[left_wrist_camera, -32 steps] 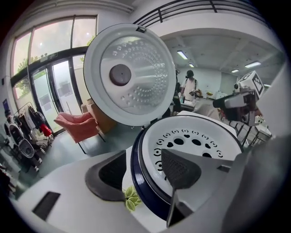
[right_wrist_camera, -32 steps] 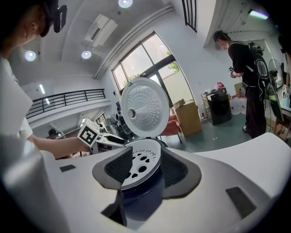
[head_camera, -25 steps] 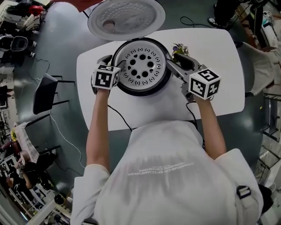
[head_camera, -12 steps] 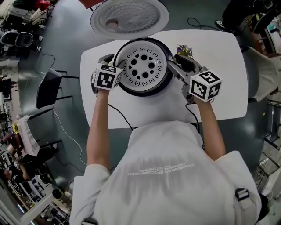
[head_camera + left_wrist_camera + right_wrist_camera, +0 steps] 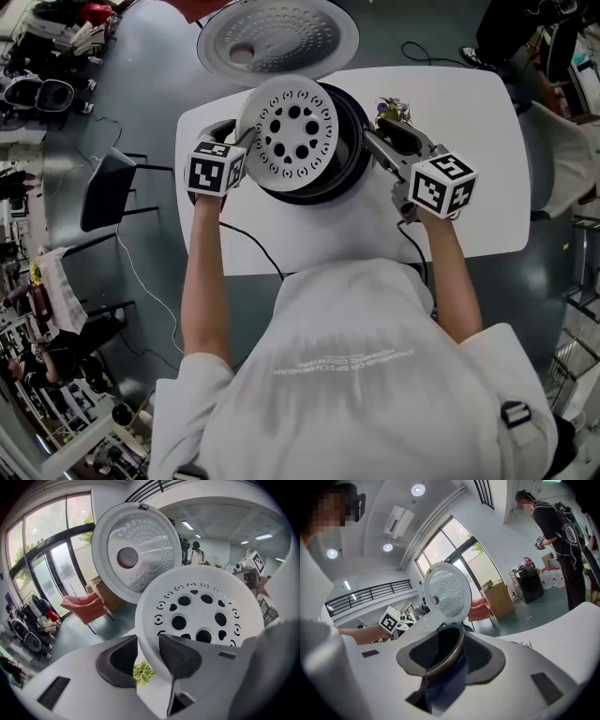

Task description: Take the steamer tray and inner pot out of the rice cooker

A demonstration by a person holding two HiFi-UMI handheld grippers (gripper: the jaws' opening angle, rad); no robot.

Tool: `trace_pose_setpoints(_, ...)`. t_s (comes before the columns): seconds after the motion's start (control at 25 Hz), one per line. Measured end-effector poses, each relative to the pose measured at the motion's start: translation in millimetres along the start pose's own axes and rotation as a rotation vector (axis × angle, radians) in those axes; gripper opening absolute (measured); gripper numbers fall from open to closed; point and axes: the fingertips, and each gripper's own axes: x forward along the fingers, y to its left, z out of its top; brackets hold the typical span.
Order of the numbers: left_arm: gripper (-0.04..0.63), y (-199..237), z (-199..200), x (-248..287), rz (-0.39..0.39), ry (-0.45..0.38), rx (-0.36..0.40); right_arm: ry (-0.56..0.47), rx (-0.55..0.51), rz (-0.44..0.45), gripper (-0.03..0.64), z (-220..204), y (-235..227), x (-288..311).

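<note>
While the person leans over the white table [image 5: 469, 141], the left claw [image 5: 149, 654] is clamped on the near rim of the steamer tray [image 5: 201, 616], one pad on each face of it, its jaws having just been closing. The tray is up out of the rice cooker [image 5: 323, 192] and tilted. It stretches away from that claw over the cooker's left half and hangs past the left rim. Through the gap under the tray, a small leafy plant [image 5: 142, 671] shows farther off. The right claw [image 5: 458, 658] sits across the rim of the inner pot [image 5: 451, 667], one pad inside the pot and the other outside. Its jaws have just been closing too, yet they look slightly apart from the metal, so nothing is gripped there. The pot itself sits down in the cooker, right at that claw's tips. Beyond both claws the open lid [image 5: 278, 37] stands up behind the cooker, its dimpled underside facing them. Farther off behind the lid are tall windows and a red chair [image 5: 82, 609].
</note>
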Motion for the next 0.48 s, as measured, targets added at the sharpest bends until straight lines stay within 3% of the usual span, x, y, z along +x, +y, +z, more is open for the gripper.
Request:
trace_pose_setpoints(0.12, 0.137, 1, 5, 1, 0.010, -0.030, -0.071, 0.002, -0.001, 0.015, 0.168, 3, -13, -5)
trace_pose_setpoints(0.24, 0.076, -10, 21, 8, -0.032, -0.068, -0.172, 0.019, -0.002, 0.037, 0.167, 12, -34, -9)
trace_pose_setpoints(0.48, 0.066, -7, 12, -2, -0.027, -0.142, -0.307, 0.057, -0.033, 0.083, 0.164, 17, -22, 4)
